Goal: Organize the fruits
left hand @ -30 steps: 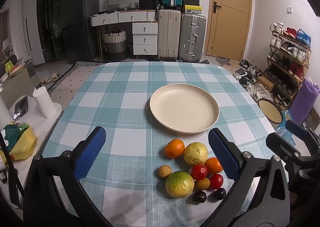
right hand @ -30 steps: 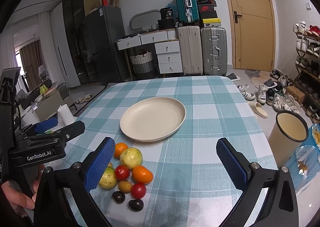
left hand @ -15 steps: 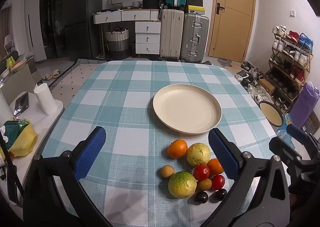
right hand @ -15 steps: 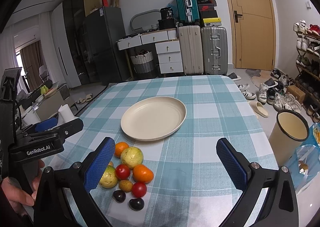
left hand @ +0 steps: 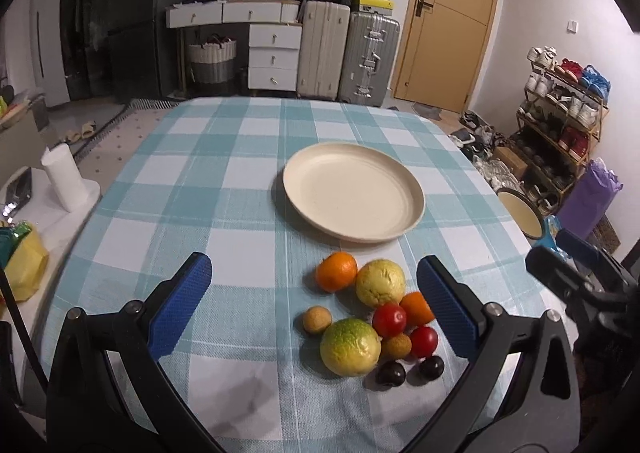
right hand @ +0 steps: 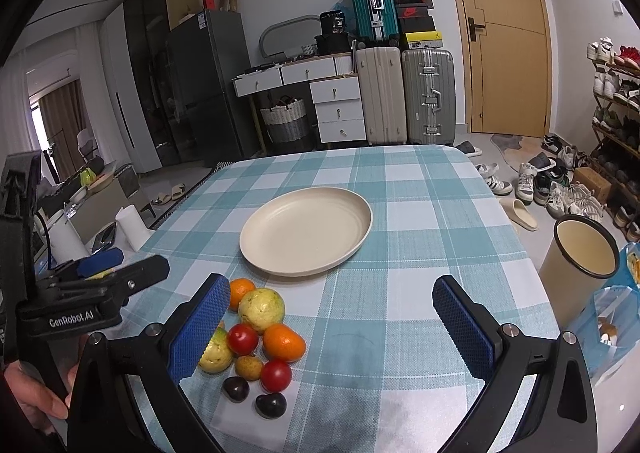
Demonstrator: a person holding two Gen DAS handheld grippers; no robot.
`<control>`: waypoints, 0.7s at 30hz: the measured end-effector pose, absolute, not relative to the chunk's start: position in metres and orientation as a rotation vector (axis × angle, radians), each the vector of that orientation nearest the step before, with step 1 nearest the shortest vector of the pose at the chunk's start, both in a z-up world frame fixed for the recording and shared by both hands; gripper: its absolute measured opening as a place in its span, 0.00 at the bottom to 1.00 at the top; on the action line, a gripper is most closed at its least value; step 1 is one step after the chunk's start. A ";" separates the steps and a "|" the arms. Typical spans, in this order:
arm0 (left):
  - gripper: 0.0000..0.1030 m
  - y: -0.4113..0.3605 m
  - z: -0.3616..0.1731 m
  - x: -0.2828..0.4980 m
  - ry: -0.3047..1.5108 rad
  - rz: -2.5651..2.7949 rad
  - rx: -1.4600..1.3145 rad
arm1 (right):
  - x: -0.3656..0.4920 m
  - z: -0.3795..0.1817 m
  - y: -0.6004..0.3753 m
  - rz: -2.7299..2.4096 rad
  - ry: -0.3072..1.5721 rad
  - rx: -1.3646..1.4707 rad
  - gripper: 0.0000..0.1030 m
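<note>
Left tool (left hand: 314,295): released, pads wide apart, holding nothing, poised above the near edge of the bench (left hand: 224,173). The fruit cluster lies between its pads, biased toward the right-hand pad.

Right tool (right hand: 330,319): likewise released and bare. Seen from its own camera, the cluster sits at and behind its left-hand pad, so the fruit lies to the left of its axis; the space between its pads covers only cloth.

Fruit, all on the checked cloth, none on the plate:
- orange (left hand: 336,271), nearest the plate, touching or just beside the yellow guava.
- yellow guava (left hand: 380,282), rounded, no marked long axis.
- second orange (left hand: 416,308), partly hidden by the left tool's right-hand pad.
- green-yellow guava (left hand: 350,346), largest piece, nearest the holder.
- two red tomatoes (left hand: 389,319), two tan longans (left hand: 316,319), two dark cherries (left hand: 390,373), packed closely.

Plate (left hand: 354,197): cream, bare, just beyond the cluster, straight ahead of the left tool.

Judgement: the left tool is better aligned; the orange offers the shortest carry to the plate. Obstruction: neighbouring pieces touch, so closing on one may nudge others; the lone longan on the left stands clear.
</note>
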State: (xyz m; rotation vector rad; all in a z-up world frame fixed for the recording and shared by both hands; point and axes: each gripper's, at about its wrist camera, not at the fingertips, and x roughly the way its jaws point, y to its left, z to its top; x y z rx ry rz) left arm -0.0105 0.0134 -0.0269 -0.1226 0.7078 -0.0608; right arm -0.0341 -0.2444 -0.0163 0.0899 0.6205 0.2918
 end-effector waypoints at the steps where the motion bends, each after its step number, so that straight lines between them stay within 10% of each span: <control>1: 0.99 0.015 -0.030 -0.011 0.716 -0.072 -0.129 | -0.034 -0.017 -0.244 0.293 0.621 0.090 1.00; 21: 0.94 0.021 -0.096 -0.005 0.904 -0.175 -0.203 | -0.032 -0.025 -0.246 0.294 0.640 0.092 1.00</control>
